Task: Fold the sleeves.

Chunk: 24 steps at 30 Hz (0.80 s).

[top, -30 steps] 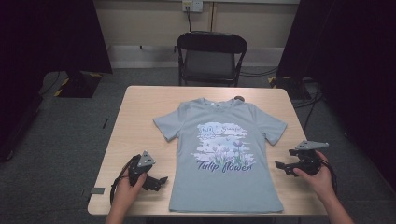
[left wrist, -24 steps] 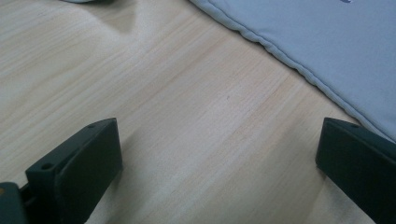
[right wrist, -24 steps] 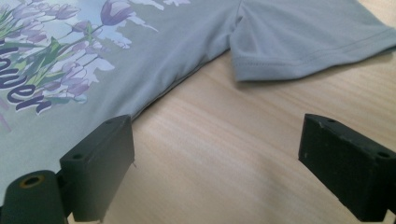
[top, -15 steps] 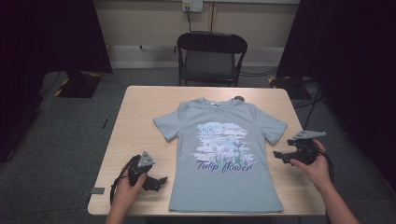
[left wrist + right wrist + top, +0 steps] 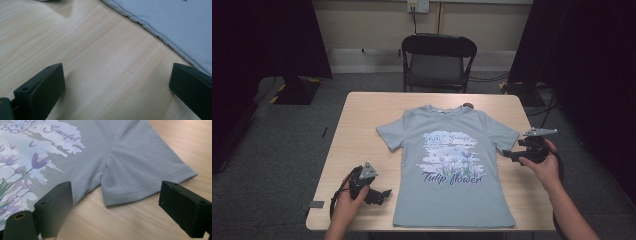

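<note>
Before right gripper [image 5: 511,155], T-shirt sleeve [image 5: 140,170] between wide fingers [image 5: 53,207] (left's wide too).

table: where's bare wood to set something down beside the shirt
The widest bare patch of the table is its left side, between the left sleeve of the t-shirt and the left gripper. A narrower strip runs behind the collar. The right edge is crowded by the right gripper.
</note>
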### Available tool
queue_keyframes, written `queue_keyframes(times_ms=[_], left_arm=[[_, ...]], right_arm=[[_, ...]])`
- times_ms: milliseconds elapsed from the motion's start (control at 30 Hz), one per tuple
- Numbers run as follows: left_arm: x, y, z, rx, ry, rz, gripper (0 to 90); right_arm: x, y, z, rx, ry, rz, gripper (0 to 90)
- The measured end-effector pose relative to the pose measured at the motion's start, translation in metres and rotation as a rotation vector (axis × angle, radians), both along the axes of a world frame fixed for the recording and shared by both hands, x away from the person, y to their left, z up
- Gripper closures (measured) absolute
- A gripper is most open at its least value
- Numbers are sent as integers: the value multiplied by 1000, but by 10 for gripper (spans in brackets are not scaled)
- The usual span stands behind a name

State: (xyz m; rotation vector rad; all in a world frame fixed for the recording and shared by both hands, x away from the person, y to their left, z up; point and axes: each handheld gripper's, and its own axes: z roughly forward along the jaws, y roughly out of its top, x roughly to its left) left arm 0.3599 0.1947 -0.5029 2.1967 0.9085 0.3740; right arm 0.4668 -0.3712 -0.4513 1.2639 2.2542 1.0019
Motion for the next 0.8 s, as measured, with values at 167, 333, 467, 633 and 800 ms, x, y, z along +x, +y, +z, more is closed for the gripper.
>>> queue_keyframes(times_ms=[167, 333, 467, 633, 800], left_arm=[[0, 0, 0, 0, 1, 0, 0], [0, 0, 0, 0, 1, 0, 0], [0, 0, 0, 0, 0, 0, 0], [0, 0, 0, 0, 0, -1, 0], [0, 0, 0, 0, 0, -1, 0]], right_arm=[[8, -7, 4, 8, -8, -33, 123], [13, -9, 4, 20, -7, -46, 130], [18, -10, 1, 29, -16, -65, 139], [24, -11, -3, 38, -14, -92, 153], [31, -9, -6, 10, -6, -107, 174]])
